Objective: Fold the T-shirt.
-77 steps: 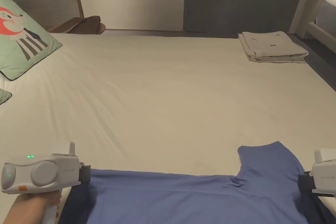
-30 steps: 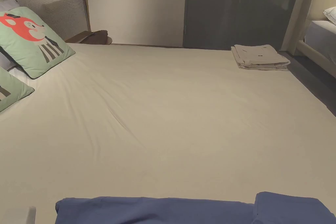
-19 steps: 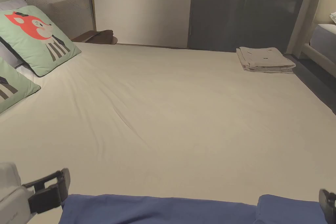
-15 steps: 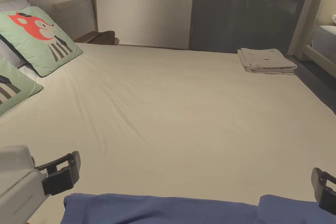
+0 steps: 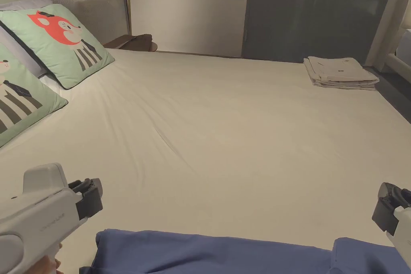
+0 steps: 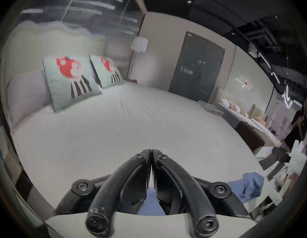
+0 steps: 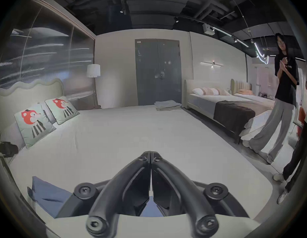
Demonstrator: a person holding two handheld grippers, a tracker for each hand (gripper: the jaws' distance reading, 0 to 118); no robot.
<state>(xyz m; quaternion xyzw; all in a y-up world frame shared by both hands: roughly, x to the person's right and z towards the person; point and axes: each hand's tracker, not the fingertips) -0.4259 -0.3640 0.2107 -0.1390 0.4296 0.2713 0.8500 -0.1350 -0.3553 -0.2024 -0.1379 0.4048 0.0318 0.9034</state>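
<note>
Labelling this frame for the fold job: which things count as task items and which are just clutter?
Part of the job:
- blue T-shirt, at the bed's near edge
- left hand-held gripper, shut, off the cloth
- right hand-held gripper, shut, off the cloth

Lying about:
- folded beige stack, far corner
- two fox cushions
- bed
- bystander

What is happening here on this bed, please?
A person is folding a blue T-shirt on a bed with a handheld gripper in each hand. The shirt lies along the near edge of the bed. The left gripper and the right gripper are both shut and empty, raised above the sheet and apart from the shirt. A stack of folded beige laundry sits at the far right corner, and fox-print cushions lie at the left.
</note>
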